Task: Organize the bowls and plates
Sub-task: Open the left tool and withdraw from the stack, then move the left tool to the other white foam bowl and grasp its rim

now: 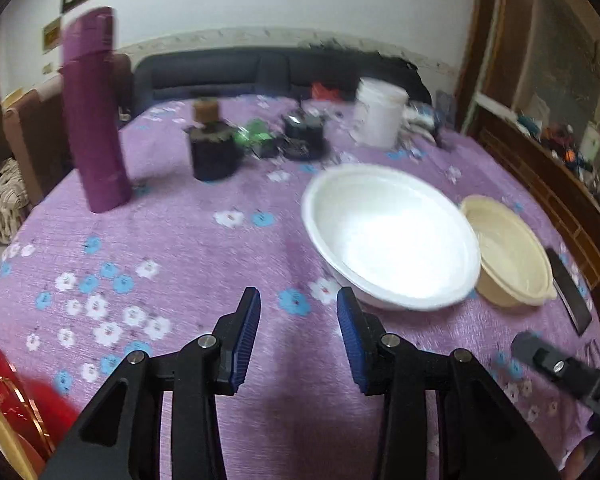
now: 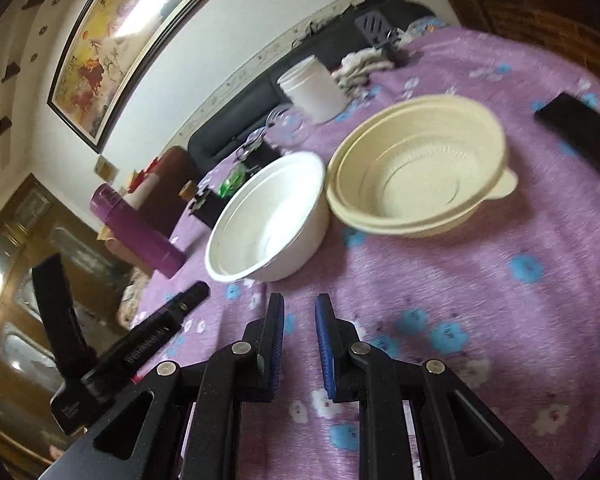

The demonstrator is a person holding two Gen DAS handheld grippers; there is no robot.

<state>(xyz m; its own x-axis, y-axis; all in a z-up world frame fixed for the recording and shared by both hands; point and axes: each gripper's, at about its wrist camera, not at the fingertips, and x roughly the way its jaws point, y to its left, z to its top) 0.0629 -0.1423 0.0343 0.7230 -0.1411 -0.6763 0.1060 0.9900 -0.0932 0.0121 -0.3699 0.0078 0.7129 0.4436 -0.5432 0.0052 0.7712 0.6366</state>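
Jaws: left gripper (image 1: 299,307) open, empty | right gripper (image 2: 299,312) nearly closed, empty | white bowl (image 1: 392,236) beside cream bowl (image 1: 508,252)

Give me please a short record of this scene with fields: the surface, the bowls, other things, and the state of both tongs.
surface: table with purple flowered cloth
white bowl: upright, empty, beside the beige one
beige bowl: upright, has a small tab on the rim; looks like two nested, not certain
other things: purple bottle, white jar, black flat object
left tongs: apart, nothing between, near the white bowl
right tongs: narrow gap, holding nothing
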